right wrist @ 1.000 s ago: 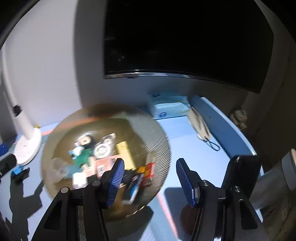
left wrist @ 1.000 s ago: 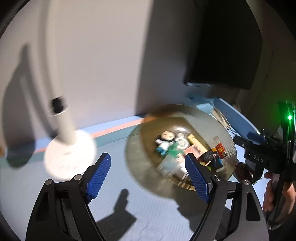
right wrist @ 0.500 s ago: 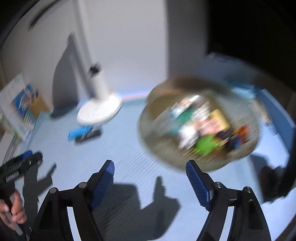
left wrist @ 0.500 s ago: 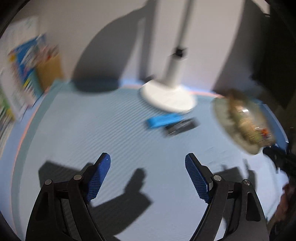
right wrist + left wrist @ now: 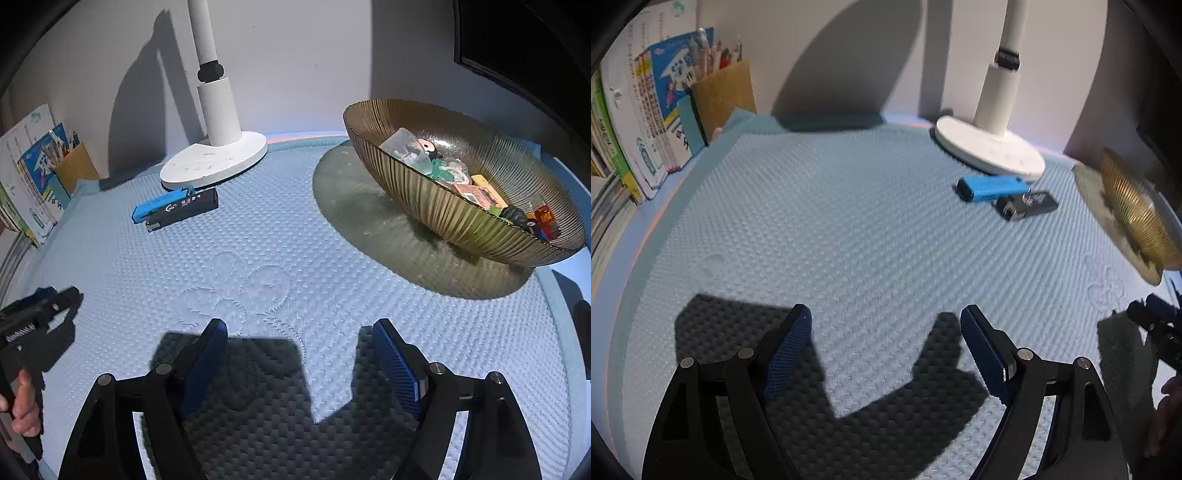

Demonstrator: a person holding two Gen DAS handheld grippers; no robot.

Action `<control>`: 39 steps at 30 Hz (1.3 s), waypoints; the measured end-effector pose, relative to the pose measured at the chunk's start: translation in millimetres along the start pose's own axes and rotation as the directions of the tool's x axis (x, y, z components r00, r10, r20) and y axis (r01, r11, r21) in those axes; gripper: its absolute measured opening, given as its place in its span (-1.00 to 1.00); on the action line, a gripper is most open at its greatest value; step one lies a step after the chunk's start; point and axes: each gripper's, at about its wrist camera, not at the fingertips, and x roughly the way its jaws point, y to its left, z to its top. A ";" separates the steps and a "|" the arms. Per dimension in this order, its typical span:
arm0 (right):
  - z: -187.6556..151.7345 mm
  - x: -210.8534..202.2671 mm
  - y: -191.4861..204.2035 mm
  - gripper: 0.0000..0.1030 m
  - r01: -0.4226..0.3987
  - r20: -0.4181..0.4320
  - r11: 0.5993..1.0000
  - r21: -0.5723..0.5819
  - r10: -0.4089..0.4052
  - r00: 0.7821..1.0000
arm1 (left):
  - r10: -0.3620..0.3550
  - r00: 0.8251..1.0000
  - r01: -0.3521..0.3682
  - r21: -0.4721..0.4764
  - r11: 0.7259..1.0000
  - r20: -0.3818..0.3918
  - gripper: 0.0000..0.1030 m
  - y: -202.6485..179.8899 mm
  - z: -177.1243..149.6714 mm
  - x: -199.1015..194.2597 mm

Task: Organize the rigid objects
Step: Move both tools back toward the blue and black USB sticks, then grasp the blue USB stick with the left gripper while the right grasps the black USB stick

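Observation:
A blue flat stick and a black one lie side by side on the blue mat, just in front of the lamp base. The right wrist view shows the same blue stick and black stick at far left. A ribbed amber glass bowl at the right holds several small mixed items. My left gripper hangs open over bare mat with nothing between its fingers. My right gripper is also open and empty, low over an embossed flower pattern, short of the bowl.
A white lamp stands at the back against the wall. Books and a tan pen holder line the far left. A dark screen hangs at the upper right. A hand grips the left tool's handle.
Both views have swung away from the bowl and dropped toward the mat. The right jaws stand wider than a second ago. The two sticks have come into view.

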 end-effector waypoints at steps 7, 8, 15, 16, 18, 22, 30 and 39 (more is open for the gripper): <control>-1.2 0.5 6.4 0.54 -0.006 0.002 1.000 -0.025 0.006 1.000 | 0.026 1.000 -0.025 0.026 0.999 -0.002 0.60 -2.0 -1.8 1.4; -1.1 1.3 7.3 0.54 -0.005 0.001 1.000 -0.027 0.005 1.000 | 0.025 1.000 -0.025 0.027 0.999 -0.001 0.60 -1.3 -2.6 1.1; -1.2 7.6 6.9 0.54 -0.015 -0.026 0.999 -0.031 0.014 1.000 | 0.024 1.000 -0.023 0.037 0.999 -0.006 0.65 -2.0 -3.3 2.5; -1.3 7.8 7.2 0.54 -0.017 -0.027 0.999 -0.033 0.016 1.000 | 0.024 1.000 -0.023 0.039 0.999 -0.008 0.66 -2.1 -3.0 2.8; -0.7 9.7 9.0 0.54 -0.022 -0.046 0.999 -0.040 0.021 0.999 | 0.022 1.000 -0.021 0.046 0.999 -0.020 0.66 -2.5 -1.3 3.4; 16.5 15.1 23.9 0.54 -0.129 -0.128 0.984 -0.123 0.113 0.985 | -0.030 0.997 0.037 0.116 0.993 -0.065 0.66 -4.9 18.1 6.4; 71.1 55.1 76.2 0.54 -0.153 -0.116 0.894 -0.422 0.114 0.987 | -0.037 0.999 0.036 0.276 0.960 0.000 0.66 -27.9 75.6 23.7; 101.8 92.8 88.9 0.54 -0.226 -0.112 0.814 -0.535 0.197 0.974 | -0.117 0.992 0.124 0.430 0.894 -0.044 0.65 -48.4 98.7 71.5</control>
